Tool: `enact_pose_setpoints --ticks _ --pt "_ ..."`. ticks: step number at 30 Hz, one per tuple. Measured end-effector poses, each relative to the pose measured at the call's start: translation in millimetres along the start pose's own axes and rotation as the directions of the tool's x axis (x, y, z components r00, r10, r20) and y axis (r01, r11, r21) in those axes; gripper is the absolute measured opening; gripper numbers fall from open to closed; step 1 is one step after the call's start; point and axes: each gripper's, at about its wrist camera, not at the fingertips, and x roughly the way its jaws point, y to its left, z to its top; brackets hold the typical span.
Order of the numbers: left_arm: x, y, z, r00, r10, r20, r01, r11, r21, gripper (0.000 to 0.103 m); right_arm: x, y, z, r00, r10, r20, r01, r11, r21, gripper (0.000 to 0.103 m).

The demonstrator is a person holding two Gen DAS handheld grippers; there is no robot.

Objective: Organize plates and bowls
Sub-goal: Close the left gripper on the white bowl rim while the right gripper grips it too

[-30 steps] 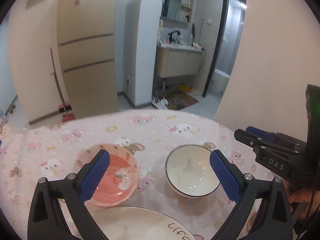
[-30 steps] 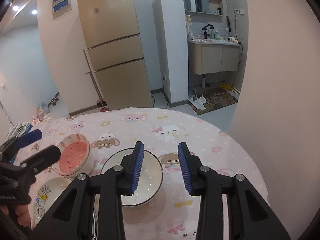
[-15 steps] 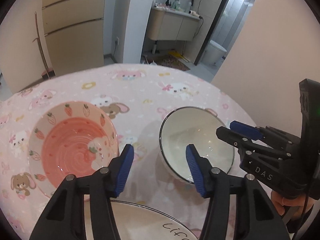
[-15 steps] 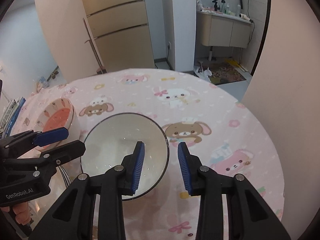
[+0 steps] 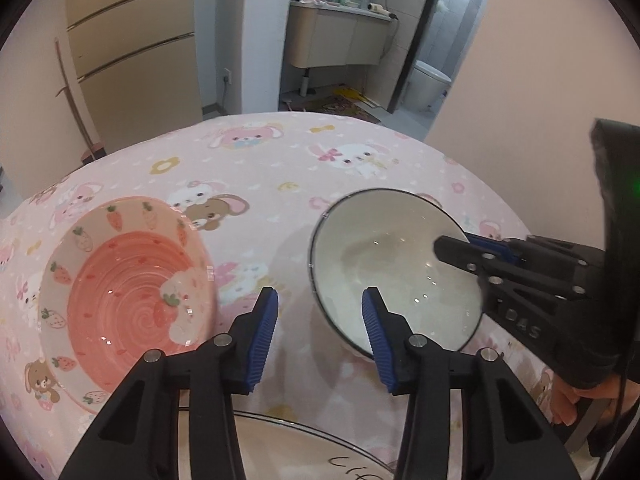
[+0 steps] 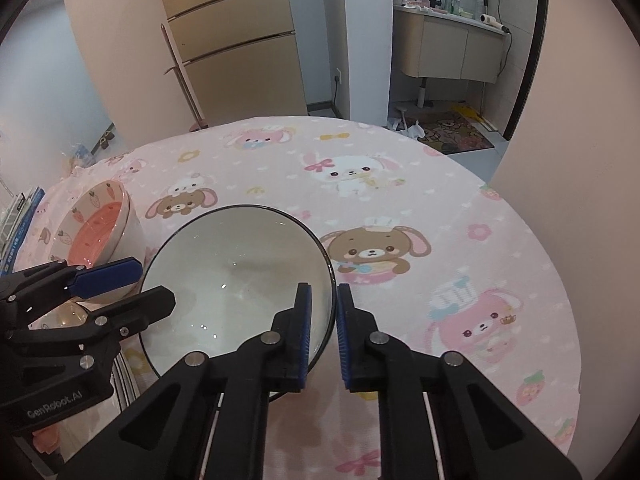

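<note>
Now both grippers are brought lower over the pink tablecloth [image 6: 400, 152]. The white bowl [image 6: 240, 280] sits centre-table, its right rim newly pinched by the right gripper [image 6: 322, 332]. The left gripper [image 5: 318, 332] is closing, nothing between, beside the strawberry bowl [image 5: 128, 300].

white bowl [image 6: 236, 276] beside pink bowl [image 5: 128, 292]

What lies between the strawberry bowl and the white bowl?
Left wrist view: only bare tablecloth separates the strawberry bowl from the white bowl; the left gripper hangs above that gap.
</note>
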Motion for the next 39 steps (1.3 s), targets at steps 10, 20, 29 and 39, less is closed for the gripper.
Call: enact_pose_setpoints --ticks 10,20,29,39 --pt "11.9 -10.2 11.5 0.997 0.053 -0.053 -0.051 0.997 0.052 0.041 5.2 -3.3 -1.5 1.0 0.022 -0.001 -0.021 0.999 0.036 0.009" --pt "19.1 -25.4 11.4 0.99 0.134 -0.042 -0.126 0.981 0.145 0.025 4.8 7.4 -2.9 0.999 -0.042 0.013 0.043 0.998 -0.039 0.01" --pt "4.0 -9.8 20.0 0.998 0.062 -0.011 -0.061 0.994 0.088 0.025 4.6 -1.8 -2.4 1.0 -0.01 0.009 0.01 1.0 -0.011 0.01" --pt "17.0 -2.1 26.4 0.996 -0.006 -0.094 0.009 0.999 0.034 0.024 5.6 -3.0 -2.4 1.0 0.001 0.008 -0.001 1.0 -0.006 0.01"
